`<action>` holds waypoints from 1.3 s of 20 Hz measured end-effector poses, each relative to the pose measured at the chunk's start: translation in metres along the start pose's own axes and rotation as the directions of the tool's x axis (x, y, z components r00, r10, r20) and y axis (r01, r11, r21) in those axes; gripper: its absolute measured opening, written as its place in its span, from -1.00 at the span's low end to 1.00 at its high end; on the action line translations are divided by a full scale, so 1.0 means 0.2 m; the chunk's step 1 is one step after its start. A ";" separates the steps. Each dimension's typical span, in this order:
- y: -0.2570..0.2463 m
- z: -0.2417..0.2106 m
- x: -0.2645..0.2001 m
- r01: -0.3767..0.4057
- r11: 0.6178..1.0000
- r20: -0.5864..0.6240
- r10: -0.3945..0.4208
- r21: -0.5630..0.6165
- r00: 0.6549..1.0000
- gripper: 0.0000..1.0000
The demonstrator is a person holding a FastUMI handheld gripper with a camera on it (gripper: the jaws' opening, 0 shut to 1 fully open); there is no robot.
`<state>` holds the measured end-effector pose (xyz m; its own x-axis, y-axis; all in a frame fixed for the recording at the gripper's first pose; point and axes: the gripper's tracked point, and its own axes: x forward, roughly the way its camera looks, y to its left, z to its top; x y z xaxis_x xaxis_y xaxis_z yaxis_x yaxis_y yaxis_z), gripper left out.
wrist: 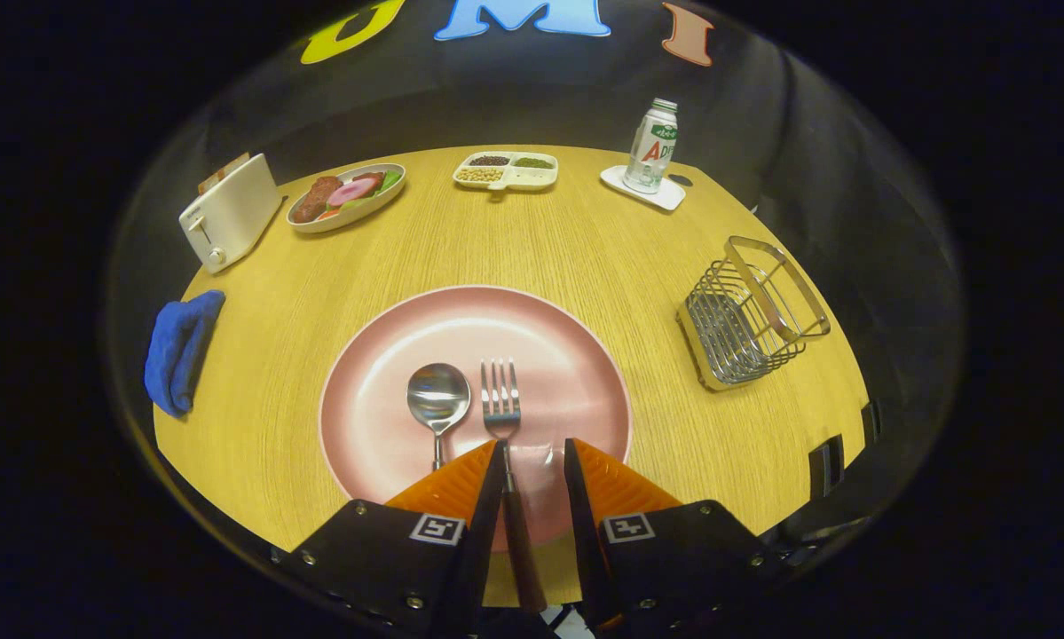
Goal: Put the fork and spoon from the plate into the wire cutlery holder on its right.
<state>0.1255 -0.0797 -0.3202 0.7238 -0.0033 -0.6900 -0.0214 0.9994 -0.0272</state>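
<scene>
A pink plate (532, 328) lies on the round wooden table just ahead of my fingers. On it rest a metal spoon (437, 397) and, to its right, a metal fork (500, 399), both with heads pointing away from me. The fork's brown handle runs back between my two fingers, close beside the left one. My gripper (534, 453) is open, with a gap between the right finger and the handle. The spoon's handle passes under the left finger. The wire cutlery holder (749, 312) stands upright to the right of the plate.
A white toaster (228, 213) and a folded blue cloth (181, 348) sit at the table's left. Beyond the plate are an oval dish of food (347, 195), a divided tray of beans (506, 170) and a bottle (652, 146) on a white coaster.
</scene>
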 end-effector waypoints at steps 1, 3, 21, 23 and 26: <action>0.01 -0.02 0.01 -0.004 1.000 -0.016 0.004 -0.017 1.000 -0.15; 0.01 -0.08 0.04 -0.010 0.999 -0.057 0.007 -0.051 0.998 -0.15; 0.05 0.01 0.02 -0.050 0.999 -0.037 0.050 -0.011 0.998 -0.97; 0.04 0.03 0.00 -0.044 0.999 -0.030 0.043 -0.016 0.999 -0.97; 0.02 0.07 -0.03 -0.028 0.999 -0.029 0.028 -0.018 0.999 -0.97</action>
<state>0.1304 -0.0754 -0.3060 0.7027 0.0233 -0.7112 -0.0545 0.9983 -0.0212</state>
